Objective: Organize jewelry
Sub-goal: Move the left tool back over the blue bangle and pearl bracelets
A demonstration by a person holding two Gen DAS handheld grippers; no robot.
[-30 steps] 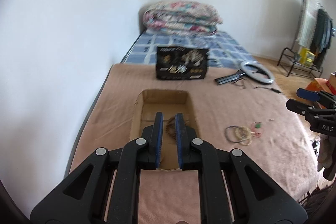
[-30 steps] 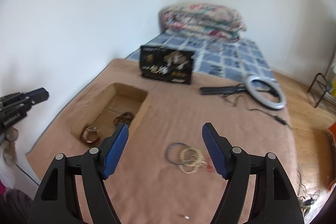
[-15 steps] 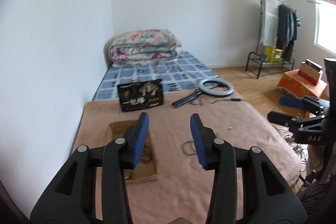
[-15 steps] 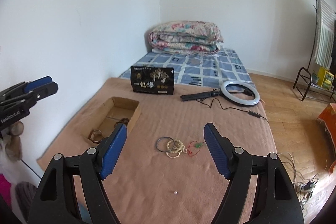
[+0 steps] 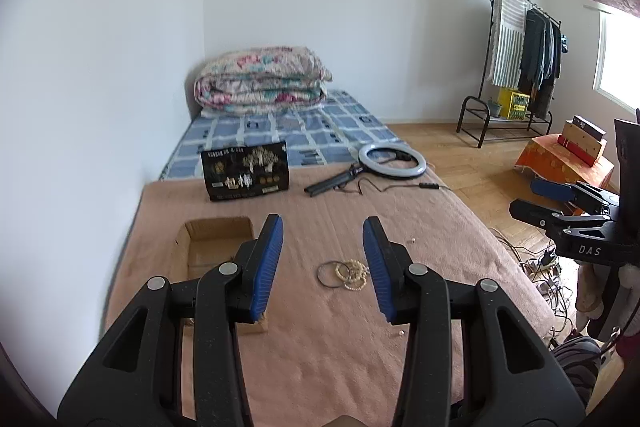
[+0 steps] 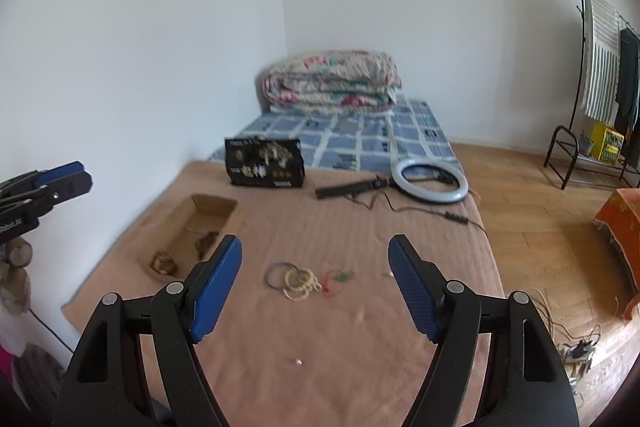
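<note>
A small pile of bangles and bead bracelets (image 6: pixel 296 281) lies on the tan blanket, with a red and green string piece (image 6: pixel 338 279) beside it; the pile also shows in the left wrist view (image 5: pixel 346 273). An open cardboard box (image 6: pixel 200 227) to the left holds brown bracelets (image 6: pixel 206 241); it also shows in the left wrist view (image 5: pixel 212 247). My left gripper (image 5: pixel 323 267) is open and empty, held high above the blanket. My right gripper (image 6: pixel 316 287) is open wide and empty, well back from the pile.
A black printed box (image 6: pixel 264 167) stands behind the cardboard box. A ring light (image 6: pixel 430 179) with its black handle and cable lies at the back right. A folded quilt (image 6: pixel 332 81) sits at the head of the bed. Small loose beads (image 6: pixel 298 361) lie on the blanket.
My left gripper opened, left a bracelet in the cardboard box, and pulled up and back. My right gripper also pulled back and stayed open.
</note>
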